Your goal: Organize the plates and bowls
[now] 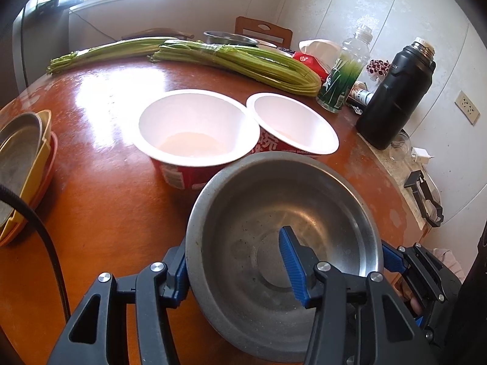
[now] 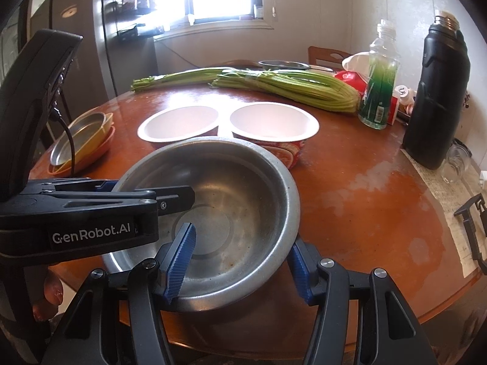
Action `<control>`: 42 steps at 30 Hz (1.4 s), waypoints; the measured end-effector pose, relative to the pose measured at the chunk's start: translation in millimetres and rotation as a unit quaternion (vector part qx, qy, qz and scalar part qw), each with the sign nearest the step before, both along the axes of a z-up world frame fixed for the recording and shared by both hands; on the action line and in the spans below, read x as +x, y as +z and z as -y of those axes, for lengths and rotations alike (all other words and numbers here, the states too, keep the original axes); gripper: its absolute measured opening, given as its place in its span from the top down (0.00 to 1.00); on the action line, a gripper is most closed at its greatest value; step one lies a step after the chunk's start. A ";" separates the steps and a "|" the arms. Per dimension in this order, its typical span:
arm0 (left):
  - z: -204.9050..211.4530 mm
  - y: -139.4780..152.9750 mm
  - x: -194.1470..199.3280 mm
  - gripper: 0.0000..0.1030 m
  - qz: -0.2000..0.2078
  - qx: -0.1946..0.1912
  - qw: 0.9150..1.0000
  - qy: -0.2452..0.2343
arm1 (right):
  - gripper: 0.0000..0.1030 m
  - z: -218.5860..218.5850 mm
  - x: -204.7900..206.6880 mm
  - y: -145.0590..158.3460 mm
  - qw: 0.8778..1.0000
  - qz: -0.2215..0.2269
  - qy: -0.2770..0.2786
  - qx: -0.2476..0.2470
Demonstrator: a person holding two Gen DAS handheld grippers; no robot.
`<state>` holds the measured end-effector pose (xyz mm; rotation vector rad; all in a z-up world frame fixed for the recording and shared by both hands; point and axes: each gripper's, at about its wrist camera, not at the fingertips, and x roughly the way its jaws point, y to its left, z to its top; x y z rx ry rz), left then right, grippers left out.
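Note:
A steel bowl [image 1: 274, 243] [image 2: 219, 213] sits at the near edge of the round wooden table [image 1: 106, 197]. My left gripper [image 1: 234, 270] straddles its left rim, one finger inside and one outside, jaws wide. My right gripper [image 2: 240, 261] straddles its right rim the same way. Whether either pad presses the rim I cannot tell. Two red paper bowls with white insides [image 1: 194, 127] [image 1: 292, 121] stand just behind, also in the right wrist view [image 2: 179, 123] [image 2: 274, 121]. A stack of plates [image 1: 24, 164] [image 2: 82, 140], steel on yellow on orange, lies at the table's left edge.
Two bundles of green stalks [image 1: 243, 60] lie across the back. A black flask [image 1: 395, 91], a plastic bottle [image 1: 347, 70], a tissue pack and small jars crowd the right side. Another steel bowl [image 1: 231, 38] and a chair [image 1: 264, 30] are at the far back.

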<state>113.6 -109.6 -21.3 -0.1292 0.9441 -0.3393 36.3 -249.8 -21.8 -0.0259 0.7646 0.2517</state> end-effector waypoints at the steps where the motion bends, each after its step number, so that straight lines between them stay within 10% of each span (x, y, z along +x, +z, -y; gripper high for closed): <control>1: -2.2 1.2 -2.5 0.49 0.001 0.001 1.000 0.001 | 0.42 -3.2 -2.5 2.3 1.000 0.003 0.004 -0.003; 42: -81.5 -1.8 -27.8 0.48 0.025 0.013 0.997 0.074 | 0.42 -77.5 1.9 -2.3 0.999 -0.014 0.050 0.003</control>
